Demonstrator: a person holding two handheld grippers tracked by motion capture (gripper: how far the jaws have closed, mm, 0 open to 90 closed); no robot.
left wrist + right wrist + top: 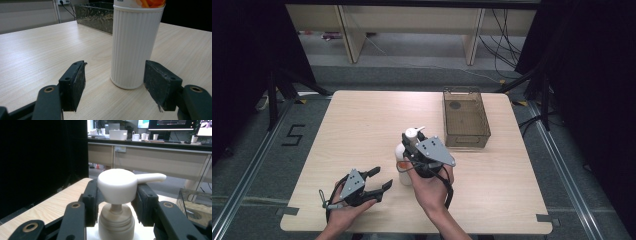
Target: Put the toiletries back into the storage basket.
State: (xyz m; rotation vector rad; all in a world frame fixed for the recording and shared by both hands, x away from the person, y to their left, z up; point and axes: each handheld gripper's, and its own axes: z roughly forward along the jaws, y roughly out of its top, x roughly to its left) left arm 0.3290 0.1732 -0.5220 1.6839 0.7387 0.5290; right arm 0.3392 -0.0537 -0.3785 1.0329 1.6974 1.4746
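A white ribbed pump bottle (402, 170) with an orange label stands upright near the middle of the table (362, 125). My right gripper (414, 141) comes at it from the near side, and its jaws are shut on the pump head (117, 185), one on each side, with the spout pointing right in the right gripper view. My left gripper (381, 179) lies low on the table to the bottle's near left, open. In the left gripper view the bottle's body (135, 47) stands just past the wide-spread jaws of that gripper (115, 67), untouched.
A brownish see-through bin (466, 142) sits at the table's far right, behind the bottle (95, 15). Bare wood spreads across the left and far parts of the table. Dark curtains and desk legs lie beyond its edges.
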